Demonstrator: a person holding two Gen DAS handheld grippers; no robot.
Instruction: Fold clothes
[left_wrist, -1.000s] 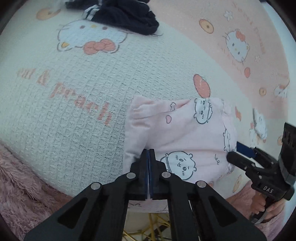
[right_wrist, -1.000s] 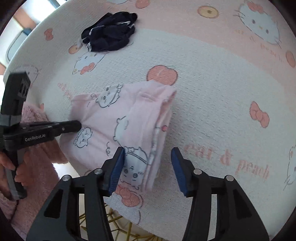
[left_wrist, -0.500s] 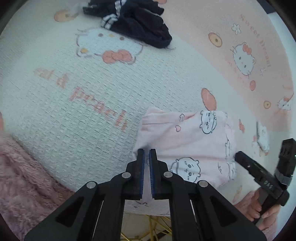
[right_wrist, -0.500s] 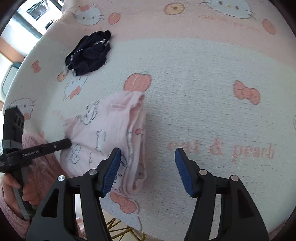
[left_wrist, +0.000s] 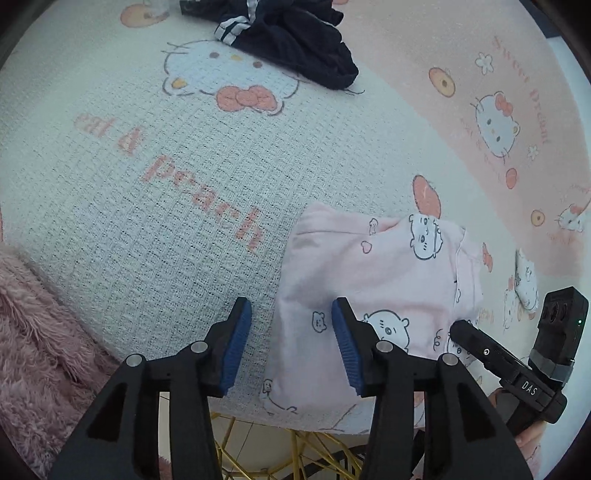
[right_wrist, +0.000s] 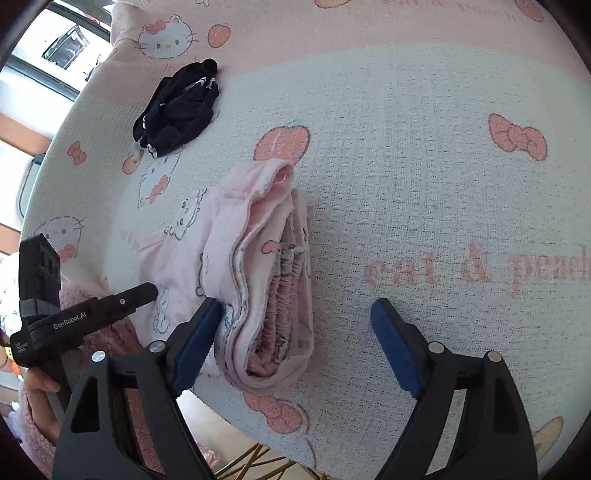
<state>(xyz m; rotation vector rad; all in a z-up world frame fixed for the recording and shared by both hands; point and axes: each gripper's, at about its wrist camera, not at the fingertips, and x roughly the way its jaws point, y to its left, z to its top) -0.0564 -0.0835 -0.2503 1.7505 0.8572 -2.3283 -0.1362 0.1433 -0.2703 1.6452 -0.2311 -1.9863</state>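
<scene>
A white and pink blanket (left_wrist: 155, 206) with cartoon cats, bows and the words "cat & peach" is covering the whole worktop, its near edge hanging over gold wire legs (left_wrist: 236, 443); a folded pink garment (right_wrist: 255, 266) printed with small cartoon animals is lying near that edge, roughly in the middle of the blanket's front, its stacked layers and gathered waistband facing the right wrist camera; in the left wrist view the same garment (left_wrist: 373, 280) is showing as a flat, roughly square bundle; a crumpled dark navy garment (left_wrist: 291, 40) with white stripes is lying well apart from it, farther back on the blanket, beside a cat face with a pink bow; a fluffy pink sleeve (left_wrist: 40, 339) is showing at the lower left of the left wrist view; the left gripper (left_wrist: 291, 347) is hovering with its blue-padded fingers spread wide over the pink garment's near left corner, holding nothing; the right gripper (right_wrist: 295, 350) is also standing wide open, its fingers straddling the thick folded end of the pink garment, the left finger just beside the cloth and the right finger apart from it over bare blanket; whether either pad is touching the fabric, I cannot tell.
</scene>
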